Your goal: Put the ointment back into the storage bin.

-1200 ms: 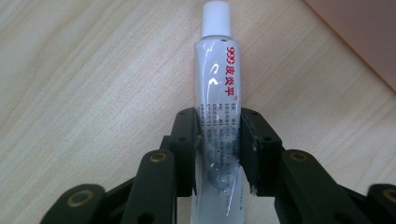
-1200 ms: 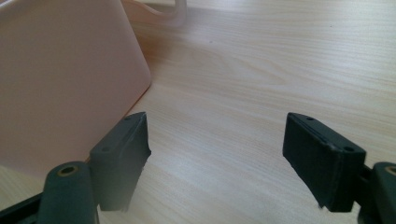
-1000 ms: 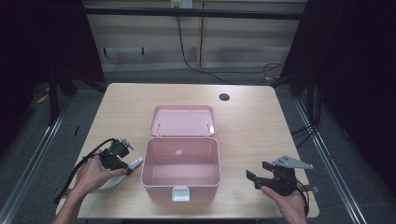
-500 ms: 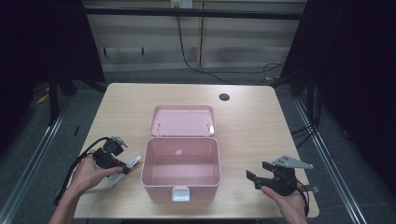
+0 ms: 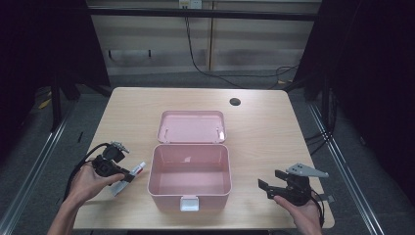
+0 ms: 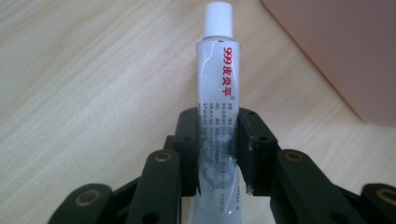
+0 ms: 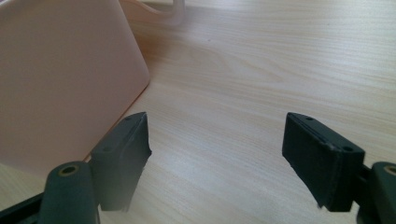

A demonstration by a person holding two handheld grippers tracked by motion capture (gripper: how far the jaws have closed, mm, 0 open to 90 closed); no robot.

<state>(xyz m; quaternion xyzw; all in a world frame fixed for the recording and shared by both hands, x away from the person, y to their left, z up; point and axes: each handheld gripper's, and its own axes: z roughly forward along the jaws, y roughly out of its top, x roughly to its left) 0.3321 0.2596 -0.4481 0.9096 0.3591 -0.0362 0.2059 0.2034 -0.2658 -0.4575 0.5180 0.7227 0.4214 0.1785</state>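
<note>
A white ointment tube point(image 6: 217, 100) with red lettering and a white cap sits between the pads of my left gripper point(image 6: 218, 140), which is shut on its lower half. From above, the tube point(image 5: 131, 175) pokes out of that gripper point(image 5: 123, 177) toward the open pink box point(image 5: 189, 192), just left of the box's wall. The box's lid point(image 5: 192, 126) lies back flat behind it, and the inside looks empty. My right gripper point(image 5: 269, 182) rests near the table's front right, open, jaws wide apart over bare wood point(image 7: 215, 161), with the box wall point(image 7: 60, 79) at its left.
The wooden table point(image 5: 122, 117) has a round cable hole point(image 5: 235, 102) at the back right. A white latch point(image 5: 189, 203) hangs on the box's front. Dark floor and metal rails flank the table; cables run behind it.
The left hand with the tube has shifted slightly along the box's left side. The right gripper has not moved.
</note>
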